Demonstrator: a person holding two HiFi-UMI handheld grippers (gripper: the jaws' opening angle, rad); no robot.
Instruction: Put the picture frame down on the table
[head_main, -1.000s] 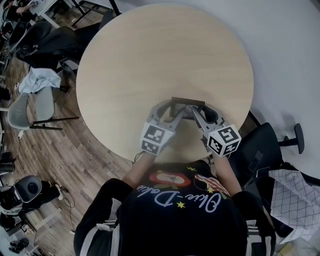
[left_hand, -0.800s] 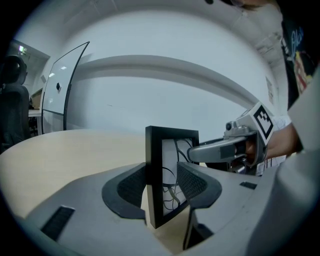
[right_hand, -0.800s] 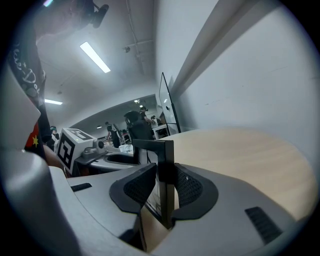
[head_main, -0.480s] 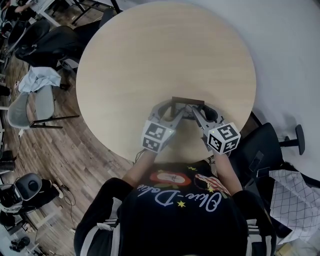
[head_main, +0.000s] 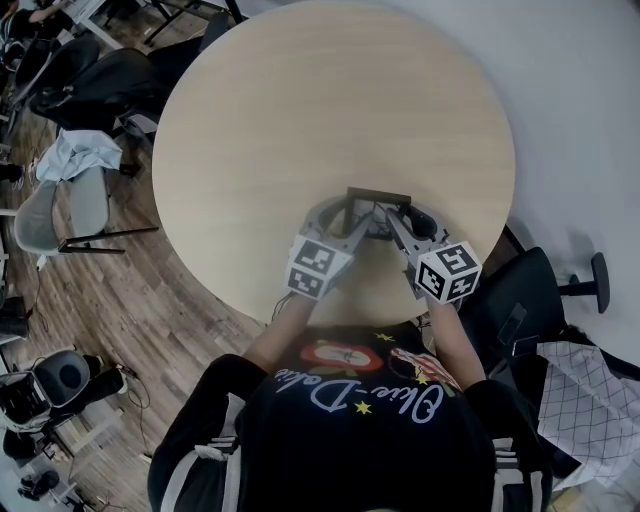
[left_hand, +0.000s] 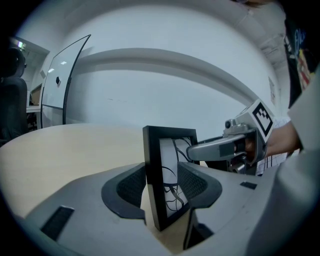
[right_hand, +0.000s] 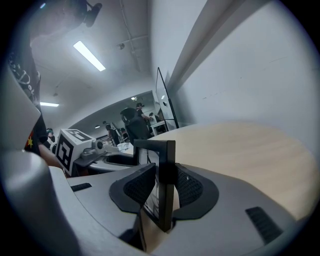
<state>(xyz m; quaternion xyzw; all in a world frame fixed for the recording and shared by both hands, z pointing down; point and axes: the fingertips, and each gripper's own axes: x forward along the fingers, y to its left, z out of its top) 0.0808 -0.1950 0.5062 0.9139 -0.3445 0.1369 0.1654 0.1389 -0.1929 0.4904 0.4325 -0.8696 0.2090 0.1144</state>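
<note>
Left gripper (head_main: 346, 226) and right gripper (head_main: 396, 224) are both clamping the upright picture frame (head_main: 377, 196). Uneven release is likely risking a topple onto the table (head_main: 330, 100).

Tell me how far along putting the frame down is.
Done: the picture frame is over the table, upright, near the person's edge.
In hand: the left gripper and the right gripper each have their jaws closed on one side of it.
Left: setting it down and letting go. Whether its bottom edge already touches the tabletop cannot be told.
</note>
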